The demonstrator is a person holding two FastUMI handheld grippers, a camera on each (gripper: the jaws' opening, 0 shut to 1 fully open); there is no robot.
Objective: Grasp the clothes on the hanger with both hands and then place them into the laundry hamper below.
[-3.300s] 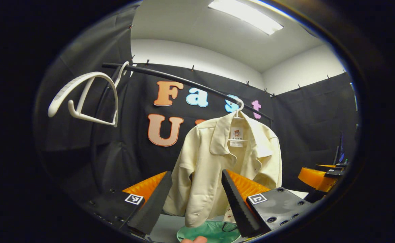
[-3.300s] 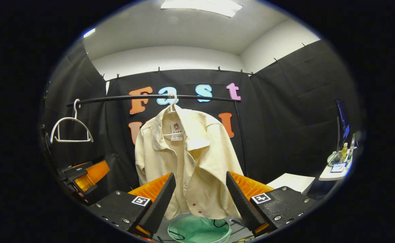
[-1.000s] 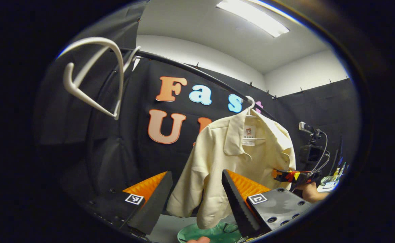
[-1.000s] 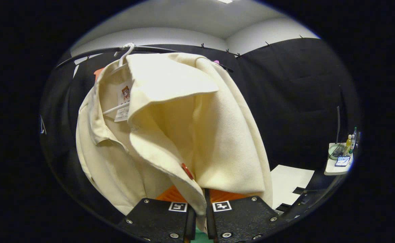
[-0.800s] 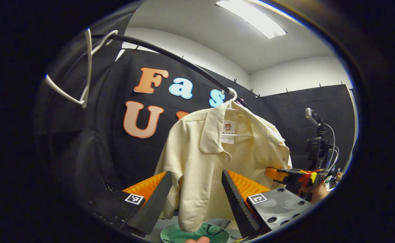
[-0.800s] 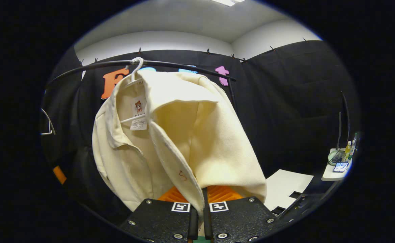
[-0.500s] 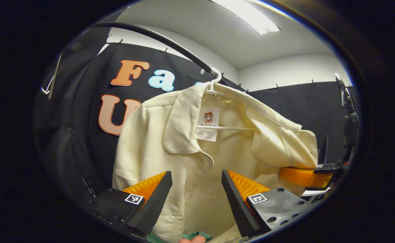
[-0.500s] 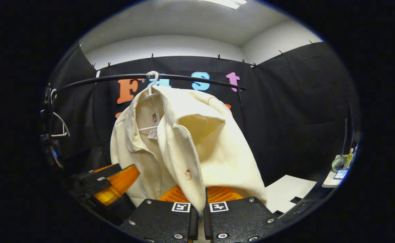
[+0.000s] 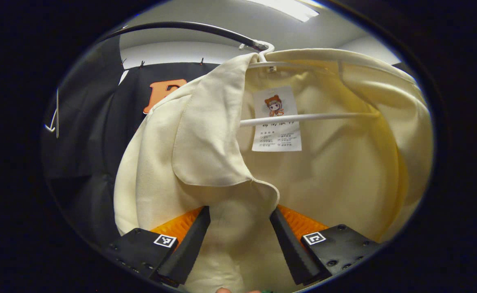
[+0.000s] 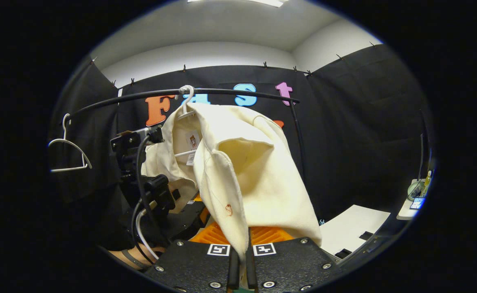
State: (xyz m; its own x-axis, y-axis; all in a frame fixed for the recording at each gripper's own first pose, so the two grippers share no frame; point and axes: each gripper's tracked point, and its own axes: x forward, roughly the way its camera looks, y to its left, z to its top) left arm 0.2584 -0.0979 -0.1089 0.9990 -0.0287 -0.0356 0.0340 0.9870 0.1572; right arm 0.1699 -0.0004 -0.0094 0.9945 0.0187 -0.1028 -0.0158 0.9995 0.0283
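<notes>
Shirt (image 10: 246,171) front edge is pinched in my right gripper (image 10: 240,266), my left gripper (image 9: 236,244) gapes around the placket, so next I close it.

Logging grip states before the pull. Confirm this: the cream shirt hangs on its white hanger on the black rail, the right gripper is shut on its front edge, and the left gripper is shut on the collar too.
Not quite. The left gripper is open: in the left gripper view its fingers stand apart around the cream shirt below the collar. The rest holds: white hanger, black rail, right gripper shut on the front edge.
</notes>
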